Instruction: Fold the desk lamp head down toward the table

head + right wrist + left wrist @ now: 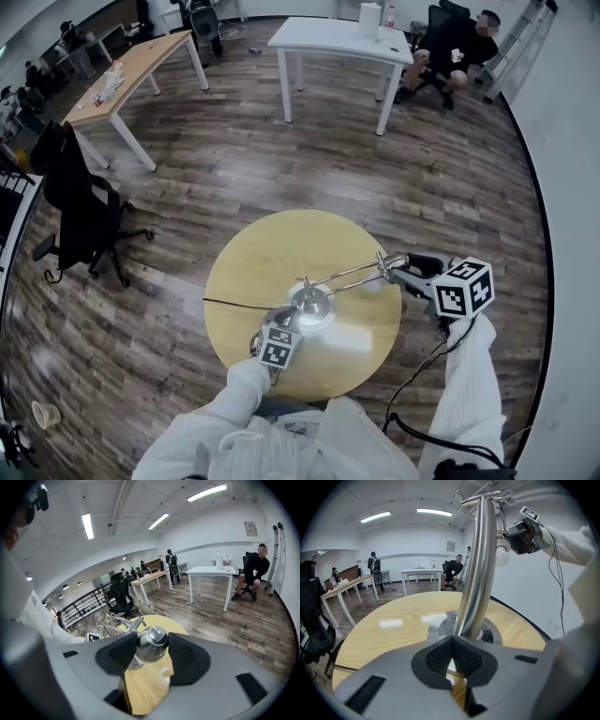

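The right gripper (152,654) is grasping the lamp head (151,644); the left gripper (452,657), clenched, is sitting by the base (439,624); lowering is wanting a slow arc, base pinned.

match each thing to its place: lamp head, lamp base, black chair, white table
1 head
2 base
3 chair
4 white table

a on the floor, left of the round table
b between the right tongs
c far end, by a seated person
d on the round table, by the left tongs

Pairs: 1-b, 2-d, 3-a, 4-c
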Demonstrator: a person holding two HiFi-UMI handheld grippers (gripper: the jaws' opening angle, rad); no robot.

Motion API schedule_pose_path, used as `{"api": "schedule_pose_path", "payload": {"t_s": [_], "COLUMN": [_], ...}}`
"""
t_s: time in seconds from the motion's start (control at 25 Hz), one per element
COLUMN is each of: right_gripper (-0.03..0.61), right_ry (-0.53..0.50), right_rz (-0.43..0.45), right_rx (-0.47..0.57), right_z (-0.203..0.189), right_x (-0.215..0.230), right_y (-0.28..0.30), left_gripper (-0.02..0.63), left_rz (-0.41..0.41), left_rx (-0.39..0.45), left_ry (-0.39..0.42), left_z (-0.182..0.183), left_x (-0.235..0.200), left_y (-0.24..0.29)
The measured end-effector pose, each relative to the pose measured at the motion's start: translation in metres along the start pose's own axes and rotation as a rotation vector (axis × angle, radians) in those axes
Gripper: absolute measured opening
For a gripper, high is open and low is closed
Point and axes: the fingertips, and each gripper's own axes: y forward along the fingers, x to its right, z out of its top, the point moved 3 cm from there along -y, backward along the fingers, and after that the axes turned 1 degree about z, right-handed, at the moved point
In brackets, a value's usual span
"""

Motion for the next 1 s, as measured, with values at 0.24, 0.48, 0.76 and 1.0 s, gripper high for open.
{"api": "schedule_pose_path", "payload": {"t_s": [0.24,0.48,0.76,1.0], "right_gripper": [0.202,0.202,0.199,0.195], "right_ry": [0.116,0.208,0.347,0.424], "right_rz": [0.067,0.132,0.221,0.275], "right_rx": [0.028,0.026,0.037,0.055], "right_z": [-0.030,-0.054,-0.089,-0.105], "right_x": [0.012,0.019,0.017,0.015], "right_y": [0.025,0.048,0.085,0.103], "left_gripper": [0.000,0.000,0.000,0.001], "left_rz": [0.001,0.007,0.003,-0.001], "left_rx": [0.006,0.004,0.023,0.008], "left_ry": [-0.004,-0.014,-0.012,-0.015], "left_z": [-0.001,0.000,0.001,0.001], "left_x": [-0.002,-0.002,-0.003,-0.002], "left_y": [0.002,0.001,0.003,0.005]}}
